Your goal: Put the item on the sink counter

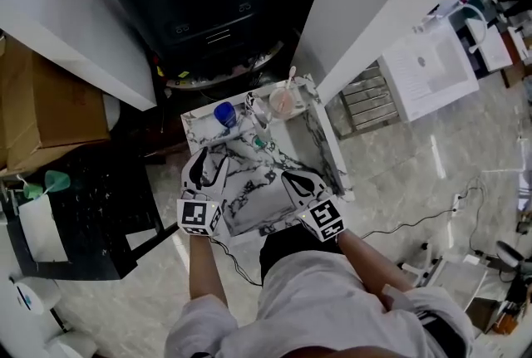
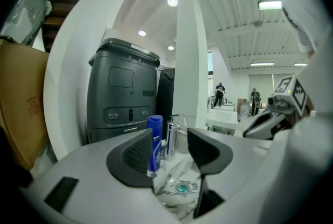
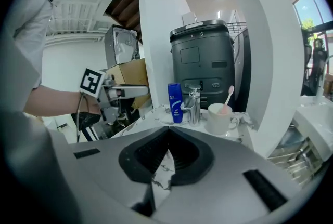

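Marbled sink desk point(image 1: 258, 200) on tiled floor point(image 1: 399, 174) carries blue bottle point(image 1: 224, 114) and cup point(image 1: 283, 103); left claw point(image 2: 169, 153) apart, empty; right claw point(image 3: 167, 151) together.

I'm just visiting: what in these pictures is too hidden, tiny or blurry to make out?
- Blue bottle: its label print is too small in every view; in the left gripper view a jaw covers part of it.
- Cup: the right gripper view sees it side-on, so its inside is hidden.
- Sink counter: in the head view the left gripper and right gripper cover parts of its near edge.
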`<action>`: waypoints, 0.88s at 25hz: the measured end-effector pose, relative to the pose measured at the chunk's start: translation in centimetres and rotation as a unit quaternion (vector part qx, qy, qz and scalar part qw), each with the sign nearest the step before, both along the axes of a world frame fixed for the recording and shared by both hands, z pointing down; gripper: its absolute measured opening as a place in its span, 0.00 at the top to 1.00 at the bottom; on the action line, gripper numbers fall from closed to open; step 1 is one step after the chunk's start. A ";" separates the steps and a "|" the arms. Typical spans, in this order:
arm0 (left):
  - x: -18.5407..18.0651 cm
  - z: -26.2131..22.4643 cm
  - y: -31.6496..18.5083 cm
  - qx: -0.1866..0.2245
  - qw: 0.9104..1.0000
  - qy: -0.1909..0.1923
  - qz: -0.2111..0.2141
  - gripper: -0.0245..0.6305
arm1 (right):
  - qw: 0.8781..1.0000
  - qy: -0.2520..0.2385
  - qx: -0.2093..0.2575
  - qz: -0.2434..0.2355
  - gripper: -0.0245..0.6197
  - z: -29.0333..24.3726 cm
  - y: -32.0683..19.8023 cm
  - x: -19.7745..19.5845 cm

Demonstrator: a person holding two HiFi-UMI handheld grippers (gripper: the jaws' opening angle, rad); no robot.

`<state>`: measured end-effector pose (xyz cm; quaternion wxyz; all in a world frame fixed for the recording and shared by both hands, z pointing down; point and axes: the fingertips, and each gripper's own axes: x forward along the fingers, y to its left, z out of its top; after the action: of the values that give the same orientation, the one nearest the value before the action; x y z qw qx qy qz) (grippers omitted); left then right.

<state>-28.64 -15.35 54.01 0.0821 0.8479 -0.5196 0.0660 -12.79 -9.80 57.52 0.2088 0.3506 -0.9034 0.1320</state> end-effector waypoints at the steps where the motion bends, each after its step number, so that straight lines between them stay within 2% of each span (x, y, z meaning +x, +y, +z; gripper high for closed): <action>1: 0.7 -0.4 0.7 0.004 1.000 0.006 -0.015 0.65 | 1.000 0.000 0.008 0.008 0.95 -0.4 -0.2 0.2; 3: 2.0 -0.5 2.2 -0.005 0.999 0.011 -0.051 0.79 | 1.000 -0.002 0.023 0.018 0.95 -1.2 -0.2 0.7; 5: 3.1 -0.1 3.6 -0.031 0.995 0.021 -0.089 0.92 | 0.999 -0.006 0.037 0.019 0.95 -2.1 0.0 1.0; 7: 4.4 0.2 4.7 -0.053 0.992 0.035 -0.108 0.95 | 0.999 -0.010 0.051 0.014 0.95 -3.3 -0.1 1.1; 10: 6.7 -0.3 6.2 -0.063 0.992 0.027 -0.105 0.95 | 0.997 -0.018 0.071 0.009 0.95 -5.0 0.1 1.4; 14: 9.3 -1.5 7.9 -0.062 0.993 0.024 -0.102 0.95 | 0.996 -0.026 0.084 0.002 0.95 -6.6 1.5 2.6; 18: 10.3 -3.2 7.7 -0.043 0.989 0.021 -0.137 0.95 | 0.993 -0.040 0.108 -0.004 0.95 -8.4 1.0 4.1; 22: 12.9 -4.9 9.1 -0.039 0.986 0.022 -0.158 0.95 | 0.991 -0.045 0.129 -0.004 0.95 -10.9 1.4 6.9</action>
<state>-15.70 -6.26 49.07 0.1360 0.7526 -0.6421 0.0535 -5.86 -8.37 46.61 0.1214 0.3651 -0.9226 0.0294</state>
